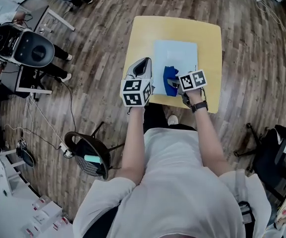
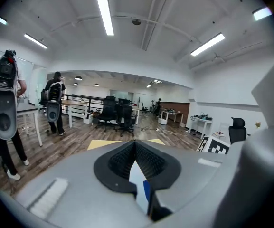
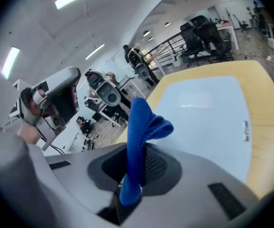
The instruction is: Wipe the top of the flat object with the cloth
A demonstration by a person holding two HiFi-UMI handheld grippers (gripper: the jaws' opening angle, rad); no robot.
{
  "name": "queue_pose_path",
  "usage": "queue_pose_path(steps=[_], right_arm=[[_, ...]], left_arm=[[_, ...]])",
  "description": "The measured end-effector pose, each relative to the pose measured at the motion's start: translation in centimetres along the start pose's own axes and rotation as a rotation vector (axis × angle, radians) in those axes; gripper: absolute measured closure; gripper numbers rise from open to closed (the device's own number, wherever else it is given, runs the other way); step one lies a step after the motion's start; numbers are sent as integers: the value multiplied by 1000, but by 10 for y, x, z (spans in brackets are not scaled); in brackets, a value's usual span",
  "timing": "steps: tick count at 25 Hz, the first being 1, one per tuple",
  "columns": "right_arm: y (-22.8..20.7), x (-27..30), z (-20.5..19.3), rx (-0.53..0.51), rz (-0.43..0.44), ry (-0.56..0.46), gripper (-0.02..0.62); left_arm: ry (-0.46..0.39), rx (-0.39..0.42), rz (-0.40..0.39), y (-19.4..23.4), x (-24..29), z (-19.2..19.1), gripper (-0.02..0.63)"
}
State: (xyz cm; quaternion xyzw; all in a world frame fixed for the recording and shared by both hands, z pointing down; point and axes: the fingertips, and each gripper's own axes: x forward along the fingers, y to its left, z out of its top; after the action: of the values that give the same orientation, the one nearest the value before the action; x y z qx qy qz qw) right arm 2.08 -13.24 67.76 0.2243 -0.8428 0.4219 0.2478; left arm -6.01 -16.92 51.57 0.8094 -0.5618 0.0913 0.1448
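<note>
A light blue flat board (image 1: 178,53) lies on the small yellow table (image 1: 143,33). A blue cloth (image 1: 170,75) rests bunched on the board's near edge, and my right gripper (image 1: 174,86) is shut on it. In the right gripper view the cloth (image 3: 144,122) stands up from between the shut jaws (image 3: 137,144), with the board (image 3: 203,113) spread beyond it. My left gripper (image 1: 143,63) hovers just left of the board, over the table's near left part. Its jaws (image 2: 135,144) meet at the tip with nothing held, and it points out into the room.
A black stool (image 1: 90,155) stands on the wood floor at my near left. An office chair (image 1: 31,48) and desks sit further left, and dark gear (image 1: 274,148) at the right. People (image 2: 55,103) and office chairs (image 2: 118,113) fill the room beyond.
</note>
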Motion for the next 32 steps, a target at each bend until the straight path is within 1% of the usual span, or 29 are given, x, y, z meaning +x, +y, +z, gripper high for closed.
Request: queue_pose_path(steps=[3,7,10,13,16,22,27,32], right_arm=[[40,46,-7,-58,73,71,537],[72,86,-21,-100,101,135,537],[77,104,-29,-117,80,175,537],[65,104,-33,-132,16,200,537],[54,90,-35,-112,-14,188,537],[11,37,-31,-76,-84,95,537],[-43,-26,-44,2,-205,37,537],[-83,-80,-60,86,-315,-18,537]], left_arm=[[-16,-24,98,37,-29,-2,595],[-17,-39,185,70,-68,-10,596],[-7,-65,233,98,-85,-18,595],[1,-99,243,112,-80,-22,595],[11,-99,184,97,-59,-22,596],[40,-50,-14,24,4,-21,597],[51,-8,-143,-36,36,-13,596],[62,18,-232,-77,57,-8,596]])
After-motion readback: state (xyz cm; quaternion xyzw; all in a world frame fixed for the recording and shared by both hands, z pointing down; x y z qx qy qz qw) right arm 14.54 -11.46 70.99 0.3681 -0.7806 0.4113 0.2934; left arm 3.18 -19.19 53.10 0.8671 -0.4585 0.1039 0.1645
